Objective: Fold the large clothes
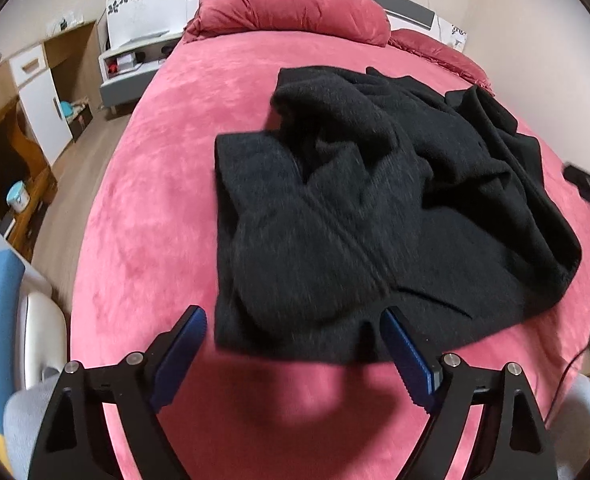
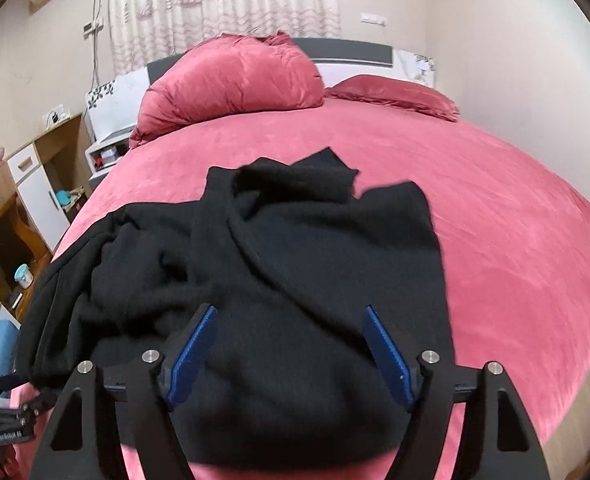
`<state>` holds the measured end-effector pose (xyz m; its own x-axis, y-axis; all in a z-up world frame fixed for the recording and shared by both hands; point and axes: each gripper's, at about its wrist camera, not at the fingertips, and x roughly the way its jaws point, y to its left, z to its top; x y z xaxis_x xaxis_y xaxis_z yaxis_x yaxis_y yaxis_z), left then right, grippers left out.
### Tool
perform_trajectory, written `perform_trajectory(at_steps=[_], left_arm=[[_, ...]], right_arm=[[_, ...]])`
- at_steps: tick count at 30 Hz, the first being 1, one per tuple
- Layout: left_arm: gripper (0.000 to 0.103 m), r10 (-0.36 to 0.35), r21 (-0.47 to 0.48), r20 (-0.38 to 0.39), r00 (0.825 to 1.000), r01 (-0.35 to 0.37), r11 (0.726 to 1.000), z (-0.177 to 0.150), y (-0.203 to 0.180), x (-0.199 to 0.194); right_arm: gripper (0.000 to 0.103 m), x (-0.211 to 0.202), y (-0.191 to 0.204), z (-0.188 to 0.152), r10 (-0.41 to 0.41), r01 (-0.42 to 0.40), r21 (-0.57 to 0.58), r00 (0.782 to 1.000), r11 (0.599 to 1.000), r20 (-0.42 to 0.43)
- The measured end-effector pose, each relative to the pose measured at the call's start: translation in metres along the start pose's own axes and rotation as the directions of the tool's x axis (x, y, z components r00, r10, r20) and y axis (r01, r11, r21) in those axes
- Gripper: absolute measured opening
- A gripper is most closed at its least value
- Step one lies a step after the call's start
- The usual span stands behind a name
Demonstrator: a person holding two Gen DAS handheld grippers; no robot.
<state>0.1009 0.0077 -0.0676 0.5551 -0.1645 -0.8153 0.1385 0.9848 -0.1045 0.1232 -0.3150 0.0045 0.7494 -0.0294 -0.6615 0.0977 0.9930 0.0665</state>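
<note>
Left wrist view: left gripper hangs with jaws wide apart and empty at lower centre, over a pink bed; the crumpled black sweater lies mid-frame, wooden cabinets at left.

Right wrist view: right gripper gapes empty above the sweater; pillows and a curtain fill the top.

- We see bare pink bedspread from 7 to 11 o'clock of the black garment in the left wrist view, open for passage.
- In the right wrist view, bare bedspread runs wide from 1 to 4 o'clock of the garment.
- The rumpled garment rises in folds ahead of both grippers.
- Two pillows block the 12 o'clock end.
- A wooden desk and white nightstand crowd the 9 to 10 o'clock side.
</note>
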Motion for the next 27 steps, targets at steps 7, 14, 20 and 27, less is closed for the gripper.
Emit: perform_trajectory(at_steps=[7, 14, 20, 27], left_arm=[[0.07, -0.042, -0.035, -0.02, 0.999, 0.041, 0.999, 0.011, 0.003, 0.02], [0.042, 0.062, 0.037, -0.011, 0.998, -0.062, 0.997, 0.014, -0.005, 0.019], [0.005, -0.063, -0.042, 0.002, 0.998, 0.063, 0.997, 0.016, 0.026, -0.01], [0.008, -0.093, -0.118, 0.013, 0.996, 0.094, 0.989, 0.008, 0.034, -0.026]], right_arm=[[0.075, 0.062, 0.019, 0.055, 0.111, -0.109, 0.051, 0.993, 0.993, -0.038], [0.027, 0.134, 0.028, 0.083, 0.081, -0.068, 0.085, 0.983, 0.994, -0.163], [0.009, 0.128, -0.002, 0.098, 0.107, -0.088, 0.134, 0.984, 0.987, -0.143], [0.005, 0.051, -0.09, 0.124, -0.035, 0.037, 0.167, 0.999, 0.985, -0.013]])
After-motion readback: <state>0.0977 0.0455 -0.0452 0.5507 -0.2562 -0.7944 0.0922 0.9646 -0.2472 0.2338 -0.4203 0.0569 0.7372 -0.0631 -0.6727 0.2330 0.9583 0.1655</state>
